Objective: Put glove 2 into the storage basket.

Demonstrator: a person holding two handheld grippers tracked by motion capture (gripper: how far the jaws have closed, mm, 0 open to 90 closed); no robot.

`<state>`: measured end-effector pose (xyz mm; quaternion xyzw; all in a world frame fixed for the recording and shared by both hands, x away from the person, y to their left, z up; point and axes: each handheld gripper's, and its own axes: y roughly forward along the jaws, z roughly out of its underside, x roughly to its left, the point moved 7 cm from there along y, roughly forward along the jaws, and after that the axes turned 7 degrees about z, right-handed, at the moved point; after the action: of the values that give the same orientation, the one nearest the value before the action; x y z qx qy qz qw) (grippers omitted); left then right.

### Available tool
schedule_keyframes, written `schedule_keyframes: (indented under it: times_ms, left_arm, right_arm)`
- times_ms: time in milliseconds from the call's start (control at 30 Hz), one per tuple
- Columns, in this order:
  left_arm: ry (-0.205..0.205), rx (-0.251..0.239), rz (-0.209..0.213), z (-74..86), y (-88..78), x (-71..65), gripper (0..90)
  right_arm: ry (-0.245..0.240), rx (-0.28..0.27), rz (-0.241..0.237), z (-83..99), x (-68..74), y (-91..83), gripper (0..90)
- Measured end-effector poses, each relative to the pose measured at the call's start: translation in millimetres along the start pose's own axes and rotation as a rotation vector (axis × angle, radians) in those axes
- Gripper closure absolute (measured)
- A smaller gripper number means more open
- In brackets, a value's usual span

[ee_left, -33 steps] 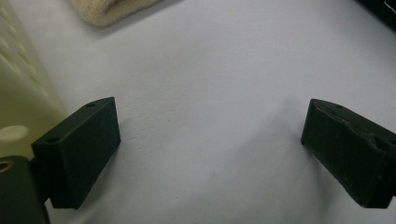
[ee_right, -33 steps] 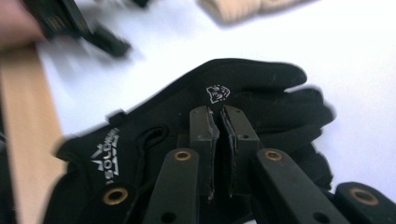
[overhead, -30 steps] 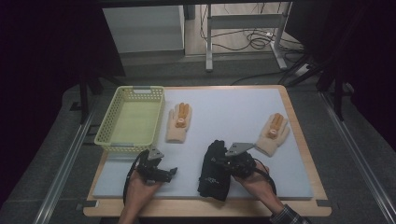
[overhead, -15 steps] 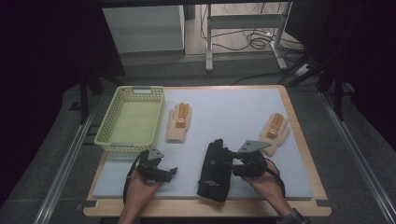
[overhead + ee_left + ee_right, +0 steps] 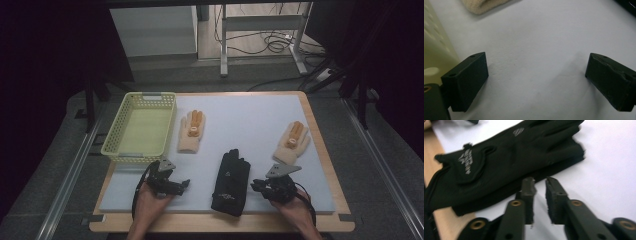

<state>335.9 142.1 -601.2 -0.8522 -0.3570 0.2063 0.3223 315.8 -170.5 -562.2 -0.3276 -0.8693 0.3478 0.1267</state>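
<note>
lying flat on the grey mat between both grippers: black gloves, stacked. right gripper just beside them, jaws just closing, nearly together, empty. left gripper gaping wide, empty.

The left hand-held gripper rests low in the left hand, jaws spread wide. The right hand-held gripper, in the right hand, points leftward, its jaws just closing to a narrow empty gap.
</note>
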Motion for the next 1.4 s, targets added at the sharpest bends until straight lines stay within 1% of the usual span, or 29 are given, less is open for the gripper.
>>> schedule_keyframes:
  times_ms: [133,233,267,300,333,433,533,733,833,900,1033,1167,1200,1400]
  left_arm:
    - [0.000,0.001,0.000,-0.1,0.0,0.1,4.7]
    - [0.001,0.001,0.001,-0.1,0.0,0.1,4.7]
    - [0.000,0.001,0.001,-0.2,0.1,0.2,4.7]
    - [0.000,0.001,0.001,-0.2,0.1,0.2,4.7]
    - [0.000,0.001,0.000,-0.2,0.1,0.2,4.7]
    - [0.000,0.001,0.000,-0.1,0.0,0.2,4.7]
    - [0.000,0.002,0.000,-0.1,0.0,0.1,4.7]
    - [0.003,0.001,-0.002,0.0,0.0,-0.2,4.7]
    - [0.004,0.000,-0.003,0.1,-0.1,-0.3,4.9]
    - [0.006,0.002,-0.005,0.2,-0.3,-0.4,4.9]
    - [0.006,0.002,-0.005,0.1,-0.2,-0.4,4.9]
    - [0.005,0.002,-0.004,0.2,-0.2,-0.3,4.9]
    - [0.002,-0.001,-0.005,0.0,0.0,-0.5,4.9]
    - [0.002,-0.002,-0.005,0.0,0.1,-0.6,4.9]
  right_arm:
    - [-0.007,0.017,-0.042,7.2,8.5,2.2,86.6]
    - [-0.015,0.023,-0.052,8.7,11.9,3.9,87.4]
    - [-0.025,0.032,-0.063,10.5,15.7,7.0,87.9]
    - [-0.025,0.032,-0.063,10.5,15.7,7.0,87.9]
    - [-0.037,0.029,-0.062,11.4,17.8,9.7,88.2]
    - [-0.034,0.022,-0.072,10.7,19.5,11.1,88.3]
    - [-0.039,0.015,-0.085,7.8,24.4,15.4,88.3]
    - [-0.042,0.013,-0.093,2.6,28.1,21.9,88.4]
    - [-0.033,0.010,-0.095,1.4,29.1,23.9,88.4]
    - [-0.017,0.009,-0.095,-1.4,30.6,27.7,88.4]
    - [-0.016,0.008,-0.092,-4.6,32.4,31.5,88.4]
    - [-0.023,0.007,-0.091,-9.2,34.1,36.7,88.4]
    - [-0.031,0.005,-0.085,-11.4,34.6,39.5,88.4]
    - [-0.044,0.003,-0.074,-17.2,37.0,45.9,88.4]
